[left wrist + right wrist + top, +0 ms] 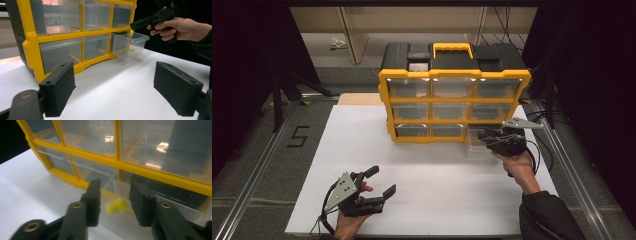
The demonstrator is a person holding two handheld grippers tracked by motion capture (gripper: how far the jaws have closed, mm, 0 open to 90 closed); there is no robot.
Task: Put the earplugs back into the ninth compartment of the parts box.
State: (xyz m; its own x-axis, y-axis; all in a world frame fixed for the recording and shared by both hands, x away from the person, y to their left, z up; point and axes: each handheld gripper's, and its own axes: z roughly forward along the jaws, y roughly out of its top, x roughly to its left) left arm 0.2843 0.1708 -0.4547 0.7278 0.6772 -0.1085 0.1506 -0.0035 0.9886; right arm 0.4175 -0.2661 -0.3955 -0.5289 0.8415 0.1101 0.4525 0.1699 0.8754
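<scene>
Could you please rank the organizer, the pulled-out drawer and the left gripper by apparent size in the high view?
1. Organizer
2. Left gripper, though it lies nearer the camera
3. Drawer, partly hidden by the right gripper

One organizer (454,100), nine drawers, two grippers

White table top (362,150) — grey floor (272,160) with a black "5" mark (298,136) beside it.
</scene>
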